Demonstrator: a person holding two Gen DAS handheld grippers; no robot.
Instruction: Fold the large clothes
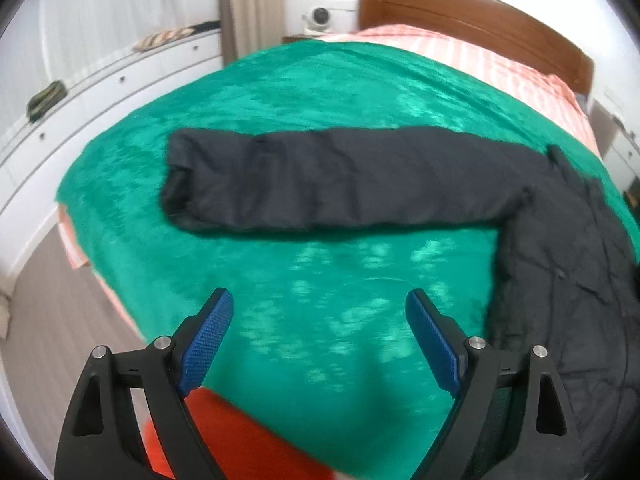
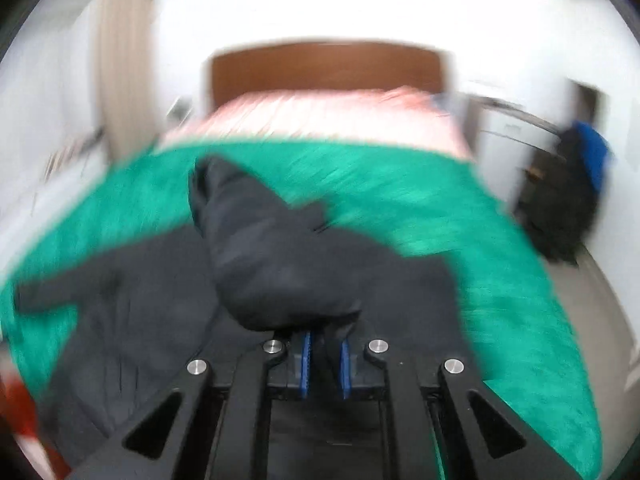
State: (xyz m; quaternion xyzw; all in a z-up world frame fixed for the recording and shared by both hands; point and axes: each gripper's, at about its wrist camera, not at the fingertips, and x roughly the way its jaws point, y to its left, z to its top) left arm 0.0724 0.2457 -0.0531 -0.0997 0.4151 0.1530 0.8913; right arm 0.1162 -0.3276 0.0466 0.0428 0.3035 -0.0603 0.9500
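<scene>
A large black padded jacket (image 1: 560, 280) lies on a green blanket (image 1: 320, 280) on a bed. Its long sleeve (image 1: 320, 184) stretches flat to the left across the blanket. My left gripper (image 1: 319, 310) is open and empty, above bare blanket in front of the sleeve. In the blurred right wrist view the jacket body (image 2: 140, 300) spreads over the blanket (image 2: 500, 280). My right gripper (image 2: 325, 336) is shut on a bunched sleeve (image 2: 272, 256) of the jacket, which drapes over the blue pads (image 2: 345, 364) and hides the fingertips.
A wooden headboard (image 1: 480, 12) and pink striped bedding (image 1: 460, 52) lie at the far end. White drawers (image 1: 80, 100) stand left of the bed. An orange-red cloth (image 1: 240, 440) lies at the near edge. A dark bag (image 2: 568, 200) sits right of the bed.
</scene>
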